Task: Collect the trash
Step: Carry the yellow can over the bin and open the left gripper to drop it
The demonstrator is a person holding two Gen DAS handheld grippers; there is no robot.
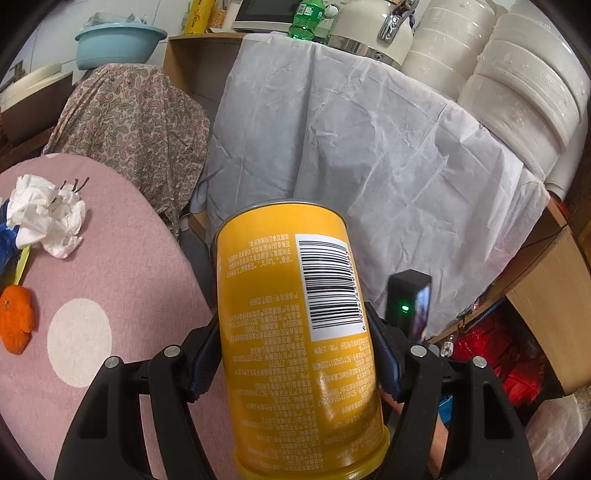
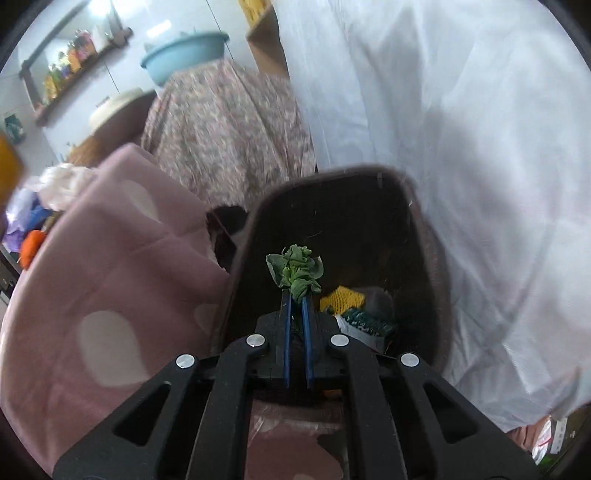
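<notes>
My left gripper [image 1: 295, 332] is shut on a yellow can [image 1: 295, 332] with a barcode, held upright beside the pink dotted table [image 1: 122, 280]. Crumpled white tissue [image 1: 48, 214] and an orange peel [image 1: 16, 321] lie on the table's left. My right gripper [image 2: 296, 295] is shut on a wilted green leaf [image 2: 297, 271], held over the open dark trash bin [image 2: 424, 236]. The bin holds a yellow net scrap [image 2: 341, 297] and a wrapper [image 2: 364, 325]. The tissue [image 2: 62, 181] and peel [image 2: 31, 247] also show blurred in the right wrist view.
A white sheet [image 1: 369, 147] covers a cabinet behind the bin. A paisley cloth [image 1: 136, 125] drapes a chair under a blue basin [image 1: 118, 40]. Paper rolls [image 1: 517, 92], a kettle [image 1: 369, 29] and a green bottle [image 1: 306, 18] stand on top. Red bags [image 1: 495, 354] lie below.
</notes>
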